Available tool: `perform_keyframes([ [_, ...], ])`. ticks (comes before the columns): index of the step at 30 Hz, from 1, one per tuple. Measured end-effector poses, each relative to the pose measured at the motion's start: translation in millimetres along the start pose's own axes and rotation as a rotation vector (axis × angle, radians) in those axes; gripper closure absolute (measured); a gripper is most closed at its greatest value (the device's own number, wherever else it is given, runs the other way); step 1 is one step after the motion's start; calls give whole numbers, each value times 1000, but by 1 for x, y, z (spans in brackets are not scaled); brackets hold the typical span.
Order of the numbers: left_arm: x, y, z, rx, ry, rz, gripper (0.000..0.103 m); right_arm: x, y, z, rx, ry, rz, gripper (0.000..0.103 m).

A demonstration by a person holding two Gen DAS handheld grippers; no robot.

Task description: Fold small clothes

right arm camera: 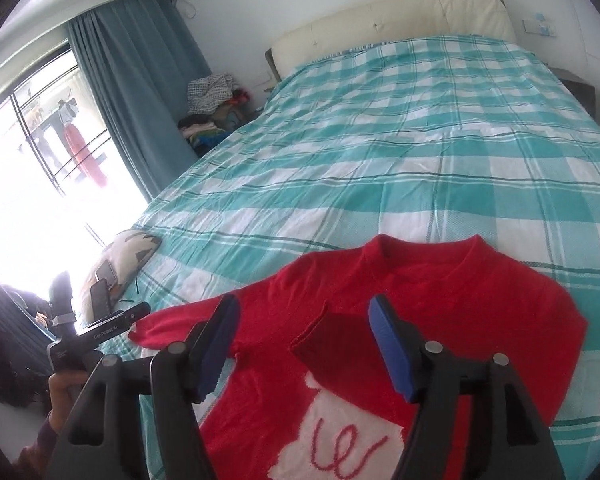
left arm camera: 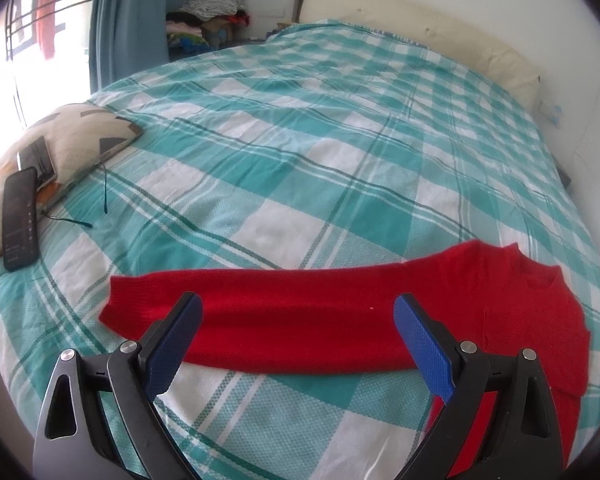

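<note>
A red knitted sweater (right arm camera: 480, 304) lies flat on the teal checked bedspread (right arm camera: 380, 152), neck toward the headboard, with a white patch bearing red script (right arm camera: 340, 440) on its chest. One sleeve is folded in across the chest, and its cuff (right arm camera: 312, 332) lies between my right gripper's (right arm camera: 305, 304) open jaws, which hover above it holding nothing. The other sleeve (left arm camera: 260, 316) stretches straight out to the left. My left gripper (left arm camera: 298, 304) stands open just above that sleeve, a blue pad on each side, not gripping it. A hand (right arm camera: 60, 392) holds the left tool at the bed's edge.
A patterned pillow (left arm camera: 72, 136) with a black phone (left arm camera: 20, 220) and a second device on it lies at the bed's left edge. A cream headboard (left arm camera: 440, 28) is at the far end. A pile of clothes (left arm camera: 212, 4) and a blue curtain (left arm camera: 132, 20) stand by the window.
</note>
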State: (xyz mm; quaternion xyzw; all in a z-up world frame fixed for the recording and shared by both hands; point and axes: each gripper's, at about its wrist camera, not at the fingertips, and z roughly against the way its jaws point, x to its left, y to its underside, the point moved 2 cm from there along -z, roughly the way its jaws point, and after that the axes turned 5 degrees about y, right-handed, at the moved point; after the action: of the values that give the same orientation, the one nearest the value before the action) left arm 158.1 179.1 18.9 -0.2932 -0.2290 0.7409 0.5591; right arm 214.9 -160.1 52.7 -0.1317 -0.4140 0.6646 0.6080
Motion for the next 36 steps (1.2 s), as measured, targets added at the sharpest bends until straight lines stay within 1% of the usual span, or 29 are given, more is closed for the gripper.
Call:
perform_keyframes([
  [3,-1,1,1,6,-1,-9,5,-22,14,25,-12,62,1,32],
  [5,-3,4,0,18,9,-10,5,-41,30,43,-27,142,24,29],
  [9,-14,14,-6,56,24,-48,4,-88,75,78,-19,314,73,28],
  [12,-23,27,-16,121,46,-65,4,-124,108,101,-12,435,72,28],
  [14,-27,41,-25,184,67,-42,4,-145,125,116,-30,494,47,28],
  [16,-28,57,-34,249,87,-3,4,-162,131,129,-38,536,-27,28],
  [17,-29,65,-37,278,98,17,4,-168,129,136,-59,524,-80,28],
  [18,-31,72,-41,303,106,32,4,-172,127,143,-97,499,-122,28],
  [20,-33,86,-46,343,98,40,4,-172,120,153,-152,487,-151,26],
  [21,-35,91,-48,354,81,27,4,-170,118,155,-168,491,-147,26],
  [23,-39,99,-52,366,31,-33,3,-164,114,157,-186,488,-146,26],
  [25,-42,103,-55,381,-10,-94,0,-162,113,157,-194,460,-157,26],
  [26,-43,104,-56,386,-18,-103,0,-161,112,156,-193,453,-158,26],
  [31,-40,106,-58,409,-18,-85,0,-155,114,151,-184,460,-127,26],
  [36,-37,108,-58,406,0,-68,0,-160,114,150,-188,463,-148,26],
])
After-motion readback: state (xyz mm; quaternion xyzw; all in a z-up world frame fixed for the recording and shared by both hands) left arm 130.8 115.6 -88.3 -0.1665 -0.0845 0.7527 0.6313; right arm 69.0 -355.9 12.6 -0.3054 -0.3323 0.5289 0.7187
